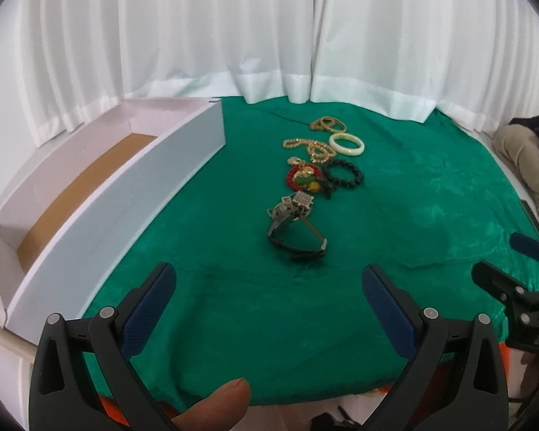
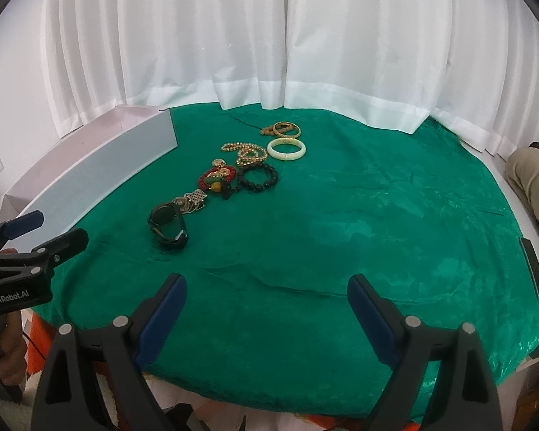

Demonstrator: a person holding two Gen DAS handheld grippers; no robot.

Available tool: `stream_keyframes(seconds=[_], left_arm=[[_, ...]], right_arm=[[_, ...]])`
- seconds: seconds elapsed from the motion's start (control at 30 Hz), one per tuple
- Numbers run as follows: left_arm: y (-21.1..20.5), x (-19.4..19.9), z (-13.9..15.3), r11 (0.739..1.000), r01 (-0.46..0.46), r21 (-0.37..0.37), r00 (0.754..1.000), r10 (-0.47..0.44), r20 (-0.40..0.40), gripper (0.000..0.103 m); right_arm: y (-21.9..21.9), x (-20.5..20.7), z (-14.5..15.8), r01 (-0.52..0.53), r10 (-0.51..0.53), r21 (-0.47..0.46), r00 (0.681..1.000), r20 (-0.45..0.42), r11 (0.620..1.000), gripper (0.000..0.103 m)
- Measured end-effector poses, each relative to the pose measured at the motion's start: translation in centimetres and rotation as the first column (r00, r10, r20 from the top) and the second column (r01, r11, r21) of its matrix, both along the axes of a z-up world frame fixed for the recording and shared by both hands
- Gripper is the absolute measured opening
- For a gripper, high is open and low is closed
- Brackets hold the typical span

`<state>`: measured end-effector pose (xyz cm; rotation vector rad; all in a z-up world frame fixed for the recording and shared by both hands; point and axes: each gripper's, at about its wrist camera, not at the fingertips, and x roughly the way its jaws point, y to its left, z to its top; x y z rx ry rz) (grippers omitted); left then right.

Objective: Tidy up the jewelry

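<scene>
Both tools — left tool (image 1: 269, 309) and right tool (image 2: 267, 309) — stand wide open, holding nothing. Take the nearest piece first, the watch (image 1: 296, 230), gripping its strap — then carry it to the white box (image 1: 100, 194).

Left hand-held gripper (image 1: 269, 283): black plastic frame, two triangular finger arms with elongated cut-outs, round silver pivot pins at each joint. Fingers (image 1: 149, 310) faced with dark blue textured pads. Orange part visible beneath the frame at the lower edge. A thumb tip (image 1: 219, 406) shows at the bottom of the left wrist view.

Right hand-held gripper (image 2: 267, 301): same build, black arms, silver pins, blue pads (image 2: 161, 319). Seen from the right wrist view, the left unit's body carries white lettering "GenRobot.AI".
</scene>
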<state>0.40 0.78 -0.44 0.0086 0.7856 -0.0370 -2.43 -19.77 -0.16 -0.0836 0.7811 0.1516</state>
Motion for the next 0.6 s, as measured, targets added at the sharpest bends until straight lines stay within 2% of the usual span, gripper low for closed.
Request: stream_keyframes(seconds=[0.03, 0.27, 0.6], left_arm=[[0.0, -0.1, 0.1, 1.0, 0.001, -0.001, 1.0, -0.001, -0.002, 0.103], [0.0, -0.1, -0.2, 0.999, -0.004, 0.032, 1.0, 0.004, -0.009, 0.103], [0.3, 0.2, -1.0, 0.998, -0.032, 0.061, 0.998, 0.035, -0.042, 0.103]], right_arm=[[0.0, -0.1, 0.1, -0.002, 0.002, 0.003, 1.0, 0.005, 1.0, 0.103], [0.5, 0.0, 0.0, -0.016, 0.016, 0.012, 1.0, -0.009, 1.0, 0.103], [1.4, 0.1, -0.5, -0.043, 0.042, -0.023, 0.999, -0.024, 0.999, 0.103]])
